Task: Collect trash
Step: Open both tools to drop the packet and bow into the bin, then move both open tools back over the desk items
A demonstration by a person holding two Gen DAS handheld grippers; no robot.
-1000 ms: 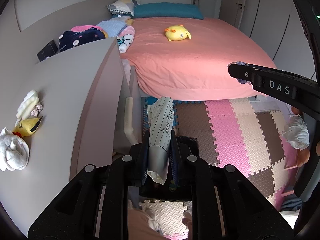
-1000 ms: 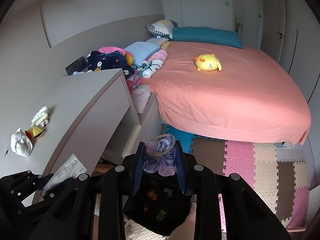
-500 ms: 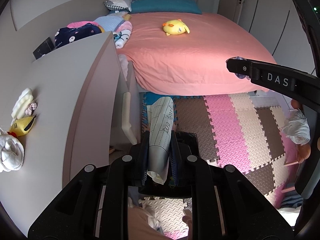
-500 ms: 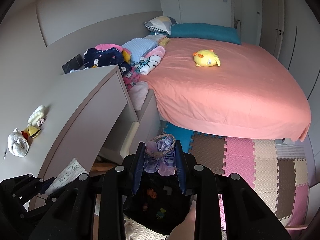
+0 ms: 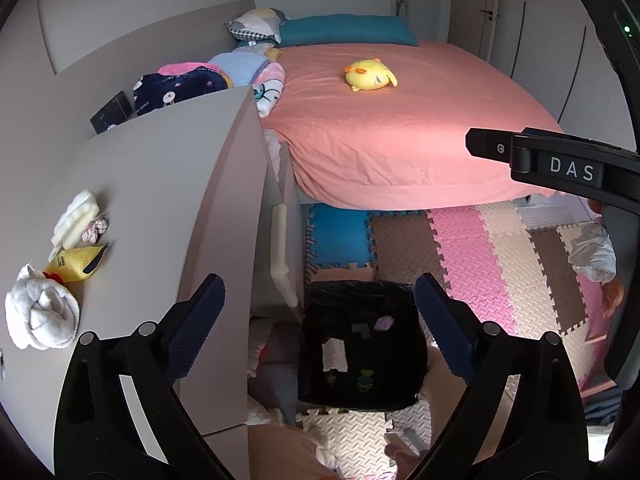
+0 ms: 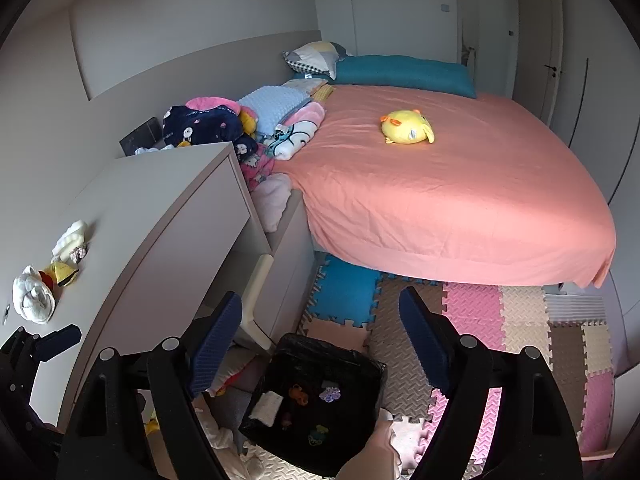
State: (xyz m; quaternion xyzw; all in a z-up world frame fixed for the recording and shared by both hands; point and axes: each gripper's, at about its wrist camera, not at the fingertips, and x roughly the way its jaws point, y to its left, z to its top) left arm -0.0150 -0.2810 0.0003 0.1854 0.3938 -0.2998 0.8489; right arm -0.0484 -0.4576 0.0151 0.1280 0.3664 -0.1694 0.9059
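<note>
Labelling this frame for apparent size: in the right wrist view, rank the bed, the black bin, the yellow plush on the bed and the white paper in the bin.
1. bed
2. black bin
3. yellow plush
4. white paper

The bin sits nearer the camera, which inflates it.

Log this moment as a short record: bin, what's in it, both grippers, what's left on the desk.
bin: black-lined bin on the floor mats, below both grippers
contents: paper slip, purple wrapper, small scraps
left hand-held gripper: open, empty, jaws just opened
right hand-held gripper: open, empty, jaws just opened
desk: white tissue wad, yellow wrapper
</note>
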